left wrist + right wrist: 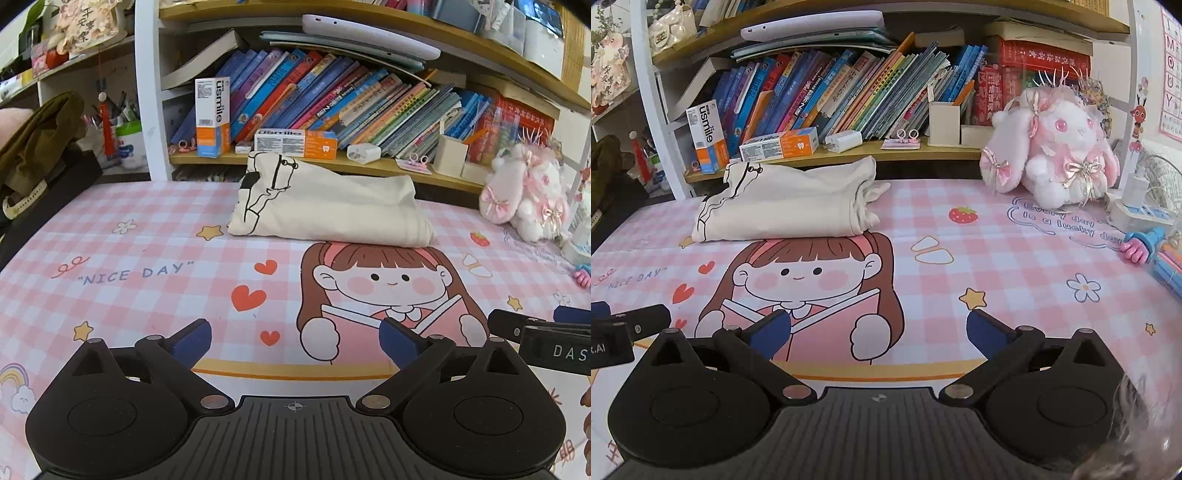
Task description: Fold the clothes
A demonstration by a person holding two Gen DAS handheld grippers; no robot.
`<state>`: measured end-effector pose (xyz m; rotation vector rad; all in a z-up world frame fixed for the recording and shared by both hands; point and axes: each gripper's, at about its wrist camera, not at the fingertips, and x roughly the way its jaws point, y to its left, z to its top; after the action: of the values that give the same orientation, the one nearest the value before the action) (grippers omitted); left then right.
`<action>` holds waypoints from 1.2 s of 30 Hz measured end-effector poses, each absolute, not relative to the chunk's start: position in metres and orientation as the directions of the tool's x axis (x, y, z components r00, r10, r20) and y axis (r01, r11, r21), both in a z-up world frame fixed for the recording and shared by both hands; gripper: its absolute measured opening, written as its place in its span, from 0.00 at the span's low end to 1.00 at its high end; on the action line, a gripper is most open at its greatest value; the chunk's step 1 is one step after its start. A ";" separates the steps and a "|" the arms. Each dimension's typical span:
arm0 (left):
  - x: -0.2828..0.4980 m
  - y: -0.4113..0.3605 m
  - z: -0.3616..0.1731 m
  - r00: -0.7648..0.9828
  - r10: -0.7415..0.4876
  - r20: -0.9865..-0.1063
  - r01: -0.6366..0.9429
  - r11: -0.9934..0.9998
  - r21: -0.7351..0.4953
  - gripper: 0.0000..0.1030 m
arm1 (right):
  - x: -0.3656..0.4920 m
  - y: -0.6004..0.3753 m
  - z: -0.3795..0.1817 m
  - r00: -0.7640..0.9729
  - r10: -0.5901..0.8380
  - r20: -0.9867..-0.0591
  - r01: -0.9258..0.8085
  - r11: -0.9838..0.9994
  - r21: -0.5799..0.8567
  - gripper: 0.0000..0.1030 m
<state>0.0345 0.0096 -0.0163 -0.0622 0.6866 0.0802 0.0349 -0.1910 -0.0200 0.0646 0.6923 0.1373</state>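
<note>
Two claws, left claw (pixel 295 341) and right claw (pixel 879 330), spread empty; "usmile" boxes (pixel 213 116) behind folded garment (pixel 332 210).

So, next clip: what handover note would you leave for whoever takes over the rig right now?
Left claw: open, empty, above the pink checked desk mat.
Right claw: open, empty, beside the left one.
Cream garment: folded into a compact bundle at the back of the mat, below the bookshelf, touching neither claw.
Done: this fold looks finished.
Left: an olive garment sits bunched at far left, possibly next.
</note>
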 end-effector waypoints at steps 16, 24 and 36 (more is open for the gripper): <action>0.031 0.008 -0.018 0.762 0.048 -0.645 -0.087 0.996 -0.029 0.96 | 0.030 -0.191 -0.020 0.754 0.146 -0.640 -0.109 0.989 0.098 0.99; 0.030 0.008 -0.017 0.765 0.053 -0.642 -0.094 0.995 -0.029 0.96 | 0.027 -0.191 -0.019 0.755 0.142 -0.640 -0.108 0.990 0.093 1.00; 0.030 0.007 -0.016 0.767 0.041 -0.640 -0.082 0.996 -0.035 0.96 | 0.026 -0.190 -0.018 0.757 0.146 -0.637 -0.117 0.989 0.088 1.00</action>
<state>0.0302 0.0066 -0.0164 -0.0621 0.6935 0.0665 0.0256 -0.1903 -0.0183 0.0436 0.6971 0.1430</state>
